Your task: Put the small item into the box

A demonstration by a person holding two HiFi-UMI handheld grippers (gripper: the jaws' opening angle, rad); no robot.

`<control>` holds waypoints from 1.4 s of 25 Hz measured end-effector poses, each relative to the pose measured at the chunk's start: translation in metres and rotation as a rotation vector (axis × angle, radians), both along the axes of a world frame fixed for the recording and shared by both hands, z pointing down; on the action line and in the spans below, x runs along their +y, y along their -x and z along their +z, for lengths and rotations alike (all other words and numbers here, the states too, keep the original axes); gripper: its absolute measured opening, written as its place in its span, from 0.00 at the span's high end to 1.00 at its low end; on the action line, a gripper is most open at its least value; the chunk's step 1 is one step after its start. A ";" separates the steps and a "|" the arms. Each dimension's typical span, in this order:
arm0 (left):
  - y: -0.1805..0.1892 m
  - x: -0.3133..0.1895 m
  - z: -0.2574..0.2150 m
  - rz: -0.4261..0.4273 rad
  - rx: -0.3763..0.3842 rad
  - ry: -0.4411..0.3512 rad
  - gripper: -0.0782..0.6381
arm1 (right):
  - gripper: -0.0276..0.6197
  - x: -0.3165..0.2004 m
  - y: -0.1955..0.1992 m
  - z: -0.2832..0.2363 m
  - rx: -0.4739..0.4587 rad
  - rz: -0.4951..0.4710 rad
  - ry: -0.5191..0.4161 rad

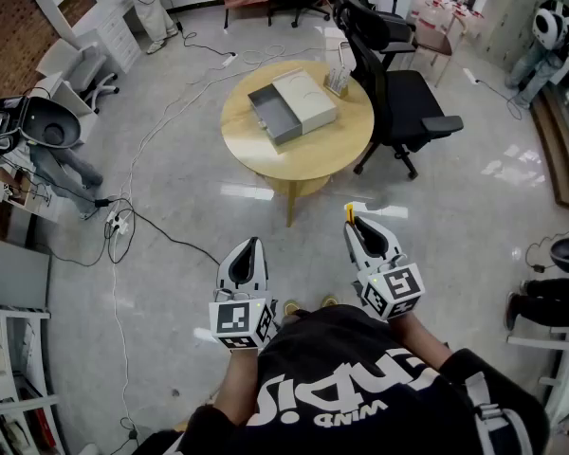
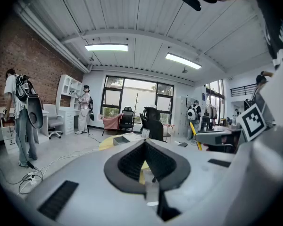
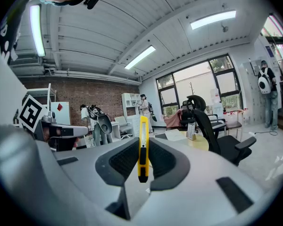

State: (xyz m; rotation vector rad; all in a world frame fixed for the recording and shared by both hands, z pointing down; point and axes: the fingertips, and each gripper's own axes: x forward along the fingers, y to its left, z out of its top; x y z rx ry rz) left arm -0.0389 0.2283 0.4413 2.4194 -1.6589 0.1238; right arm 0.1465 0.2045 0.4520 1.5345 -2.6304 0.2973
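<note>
Wide shot first: a pale glossy floor [image 1: 171, 216] with cables [image 1: 133, 221] trailing across it on the left. Out in the middle stands the round wooden desk [image 1: 308, 159], well ahead of the person holding the tools. A black office chair [image 1: 403, 98] is pulled up against the desk's right side.

On the desk sits the box [image 1: 292, 107], a grey open tray with a pale flat part lying against it. Just beside it, at the desk's far right edge, is a little stand [image 1: 339, 81]; what it holds is too small to tell.

Down near the bottom, both tools are held low in front of the person's dark shirt, well short of the desk. The left tongs [image 2: 145, 157] are closed right up, pad against pad, with nothing between them. The right tongs [image 3: 142, 161] are clamped on the small item, a slim yellow utility knife [image 3: 142, 145]. It stands upright in the grip, its top end poking up past the pads. So the knife is in the right tongs, well apart from the box.
</note>
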 end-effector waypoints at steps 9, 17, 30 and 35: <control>0.010 -0.005 0.003 0.001 0.010 0.006 0.88 | 0.87 0.003 0.014 0.002 -0.034 -0.030 0.017; 0.029 -0.016 0.006 0.034 0.016 -0.002 0.88 | 0.87 0.003 0.038 0.006 -0.041 -0.030 -0.010; 0.046 -0.049 0.011 0.084 0.027 -0.025 0.88 | 0.87 -0.026 0.058 0.010 -0.036 -0.004 -0.028; 0.054 -0.078 0.014 0.073 0.029 -0.037 0.88 | 0.87 -0.058 0.070 0.013 -0.037 -0.026 -0.038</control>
